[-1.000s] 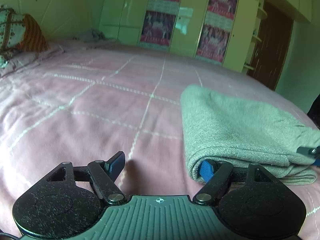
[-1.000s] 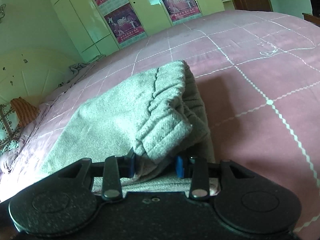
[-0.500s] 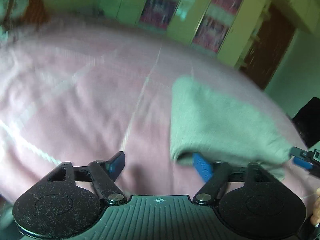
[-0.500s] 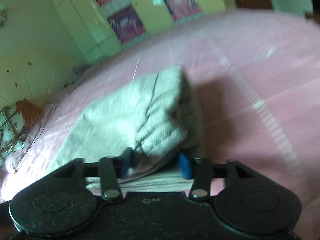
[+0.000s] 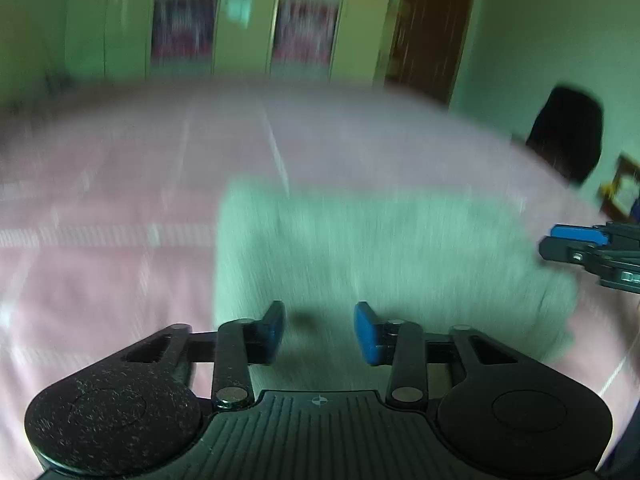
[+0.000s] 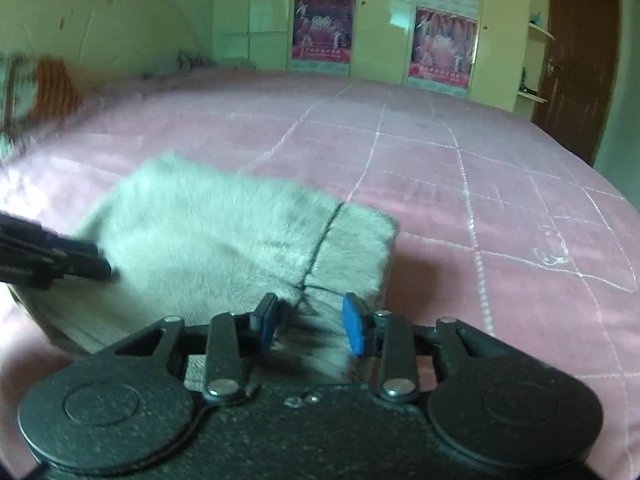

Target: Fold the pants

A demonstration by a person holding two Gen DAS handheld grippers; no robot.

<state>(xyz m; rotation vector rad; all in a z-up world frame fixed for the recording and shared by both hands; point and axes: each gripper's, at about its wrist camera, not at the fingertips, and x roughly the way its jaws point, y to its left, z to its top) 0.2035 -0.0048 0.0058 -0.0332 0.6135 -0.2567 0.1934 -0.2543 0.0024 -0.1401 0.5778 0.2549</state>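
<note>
A bed [image 6: 500, 200] under a pink quilted cover with pale stitched squares fills both views; behind its far edge stand pale green wardrobe doors [image 6: 380, 20] bearing pink posters [image 6: 324, 28], with a dark brown door [image 6: 580, 60] at the right and striped orange and patterned pillows [image 6: 54, 88] towards the far left corner of the bed; the left wrist view is heavily blurred, and a dark shape [image 5: 568, 132] sits beyond the bed's right edge; the grey-green pants [image 6: 224, 240] lie folded into a thick rectangle on the near part of the bed, a dark seam crossing the top layer; the left gripper [image 5: 320, 332] hangs over the near left part of the bundle, its blue pads parted and opening, with fabric seen below the gap but no pad visibly pressing on it; the right gripper [image 6: 310, 330] sits at the near right end of the pants, its jaws closing with a ridge of cloth between the blue pads, though whether they press on it cannot be told; each gripper shows at the edge of the other's view; no containers appear.
</note>
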